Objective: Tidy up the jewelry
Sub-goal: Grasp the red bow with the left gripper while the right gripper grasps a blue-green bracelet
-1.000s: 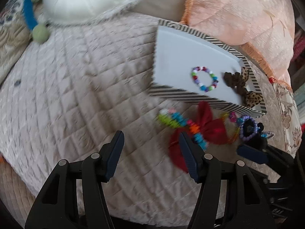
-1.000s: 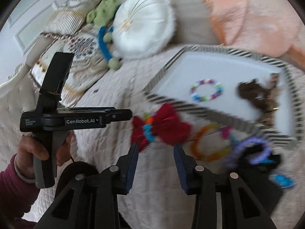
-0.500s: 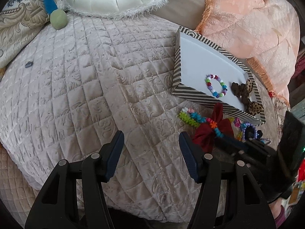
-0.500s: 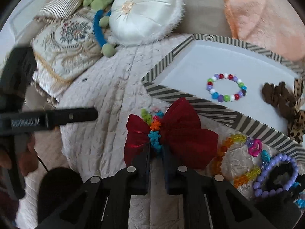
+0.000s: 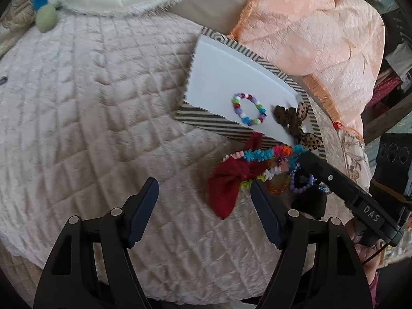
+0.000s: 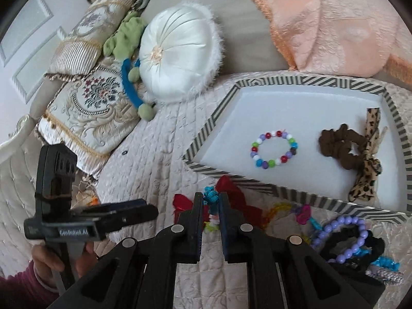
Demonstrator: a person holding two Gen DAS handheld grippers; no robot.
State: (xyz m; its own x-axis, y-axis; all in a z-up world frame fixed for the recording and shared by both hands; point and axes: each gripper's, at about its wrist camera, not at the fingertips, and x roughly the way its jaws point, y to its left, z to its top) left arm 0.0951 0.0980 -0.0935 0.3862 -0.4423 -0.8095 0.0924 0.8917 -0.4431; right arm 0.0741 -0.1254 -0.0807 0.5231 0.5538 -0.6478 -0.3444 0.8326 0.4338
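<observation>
Keep right tool (image 6: 210,215) pinched on the scrunchie (image 6: 210,200), lift clear of bow (image 5: 231,177), over tray's (image 6: 257,180) near rim; left tool (image 5: 203,200) wide, empty.

Bracelet (image 6: 273,149) in tray (image 6: 283,82), left of scrunchie (image 6: 340,149)

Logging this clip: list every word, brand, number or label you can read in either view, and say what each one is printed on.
"DAS": white letters on the black body of the right handheld tongs, seen from the left wrist view.
"GenRobot.AI": white print on the black body of the left handheld tongs, seen from the right wrist view; blurred, partly a guess.
Nothing else readable: the striped-rim white tray carries no text.
</observation>
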